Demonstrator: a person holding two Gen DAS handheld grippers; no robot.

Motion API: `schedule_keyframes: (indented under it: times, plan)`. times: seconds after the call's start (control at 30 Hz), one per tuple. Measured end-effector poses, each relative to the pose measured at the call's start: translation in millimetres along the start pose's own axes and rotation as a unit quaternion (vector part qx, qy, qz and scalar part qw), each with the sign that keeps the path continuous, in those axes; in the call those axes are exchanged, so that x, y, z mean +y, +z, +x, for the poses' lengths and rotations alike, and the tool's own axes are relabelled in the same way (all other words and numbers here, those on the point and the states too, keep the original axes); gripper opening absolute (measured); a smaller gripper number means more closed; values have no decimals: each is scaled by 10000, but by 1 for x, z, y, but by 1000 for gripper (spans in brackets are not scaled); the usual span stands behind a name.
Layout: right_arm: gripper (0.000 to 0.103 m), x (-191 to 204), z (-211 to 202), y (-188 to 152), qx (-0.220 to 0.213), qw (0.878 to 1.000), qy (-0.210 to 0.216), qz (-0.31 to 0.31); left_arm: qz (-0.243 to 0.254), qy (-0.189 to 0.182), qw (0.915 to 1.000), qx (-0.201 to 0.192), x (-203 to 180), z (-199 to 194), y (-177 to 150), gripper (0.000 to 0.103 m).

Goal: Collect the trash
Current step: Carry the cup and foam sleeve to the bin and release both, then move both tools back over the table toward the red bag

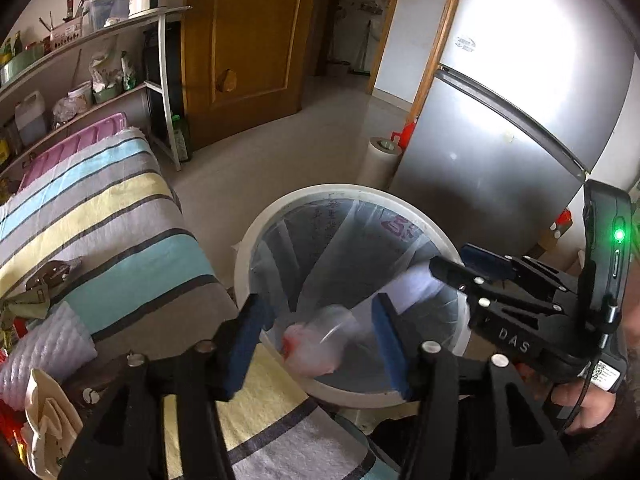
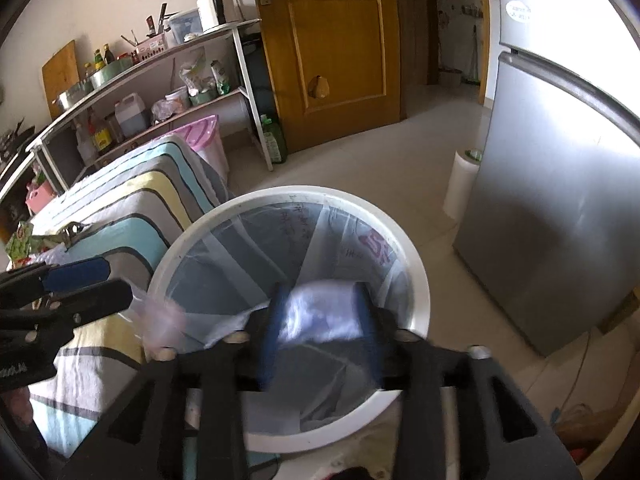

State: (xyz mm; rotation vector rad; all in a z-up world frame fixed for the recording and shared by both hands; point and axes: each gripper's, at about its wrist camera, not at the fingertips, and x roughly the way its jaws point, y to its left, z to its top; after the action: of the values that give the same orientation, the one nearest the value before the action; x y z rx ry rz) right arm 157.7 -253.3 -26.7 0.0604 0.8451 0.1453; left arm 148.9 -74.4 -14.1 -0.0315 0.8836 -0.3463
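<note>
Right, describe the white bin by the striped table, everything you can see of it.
The bin is round, white and looks plastic, standing upright on the pale floor between the striped cloth and the silver fridge. A thin translucent liner bag with red print drapes inside from under the rim. Both grippers hang over its mouth, with a blurred clear and pinkish wrapper and a white crumpled piece above its opening.

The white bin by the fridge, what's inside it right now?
The white bin holds a clear plastic liner with printed writing. A white wad and a blurred pinkish wrapper sit over its mouth. The bottom is hidden by the liner and both grippers' fingers.
</note>
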Motion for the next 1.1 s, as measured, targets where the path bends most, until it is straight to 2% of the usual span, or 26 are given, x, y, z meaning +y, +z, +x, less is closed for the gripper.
schedule_keyframes:
  times: [0.27,0.4,0.73,0.9,1.1]
  plan:
    - [55,10,-20,-1,-253,9997,-19,-7,-98,95,9997,-189,10,-19,-1,65]
    - [55,15,-37,1,-458,9989,45,50,-53,371,9982,-468,13,-43,-5,70]
    - [55,55,-79,-1,-824,9961,295,-62,-354,707,9934,-831,41,-93,-20,72]
    - [55,84,-93,-3,-980,9932,587,-225,-568,870,9894,-1013,64,-117,-34,73]
    - [55,124,-94,-8,-982,9891,966,-519,-894,1245,9818,-1118,104,-144,-56,75]
